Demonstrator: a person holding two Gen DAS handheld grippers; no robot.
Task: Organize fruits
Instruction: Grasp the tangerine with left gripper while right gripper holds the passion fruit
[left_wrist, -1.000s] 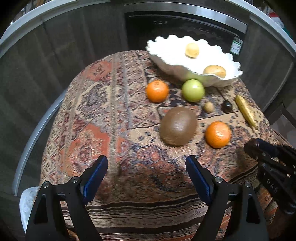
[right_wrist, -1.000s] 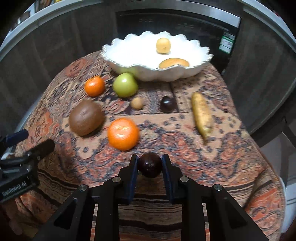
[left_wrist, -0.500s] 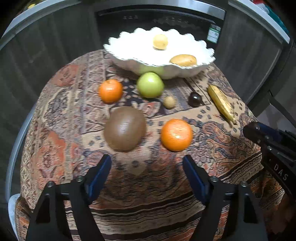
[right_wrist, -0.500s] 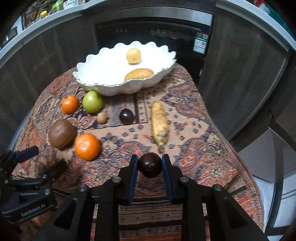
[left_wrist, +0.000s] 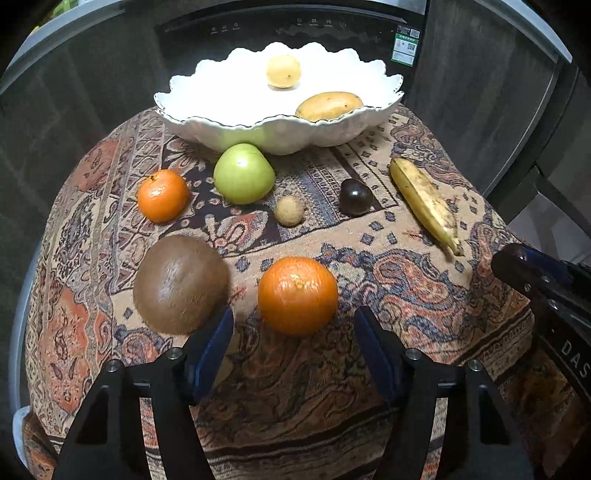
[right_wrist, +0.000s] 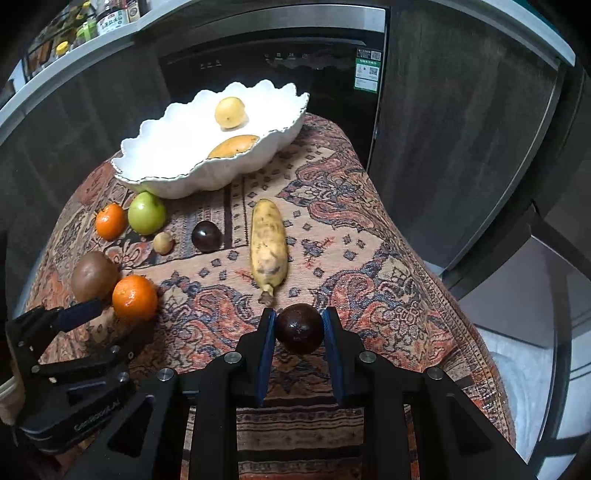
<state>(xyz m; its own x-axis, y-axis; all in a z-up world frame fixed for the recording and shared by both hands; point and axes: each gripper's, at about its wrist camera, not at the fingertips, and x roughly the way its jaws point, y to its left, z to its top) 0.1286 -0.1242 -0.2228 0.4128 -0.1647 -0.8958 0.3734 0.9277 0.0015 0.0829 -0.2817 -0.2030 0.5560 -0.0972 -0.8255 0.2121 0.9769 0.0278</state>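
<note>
The right hand-held gripper (right_wrist: 299, 326) is clamping a dark round fruit (right_wrist: 300, 328) between its blue pads, above the near part of the patterned tabletop (right_wrist: 369, 236). The left hand-held gripper (left_wrist: 293, 343) is standing half open with nothing between its pads; its jaws have just been closing, just near of the large orange (left_wrist: 297, 294). The banana (right_wrist: 268, 245) is lying with its long axis near-to-far, stem pointing near. The white scalloped bowl (right_wrist: 177, 184) is sitting at the far edge, holding two yellowish fruits.
</note>
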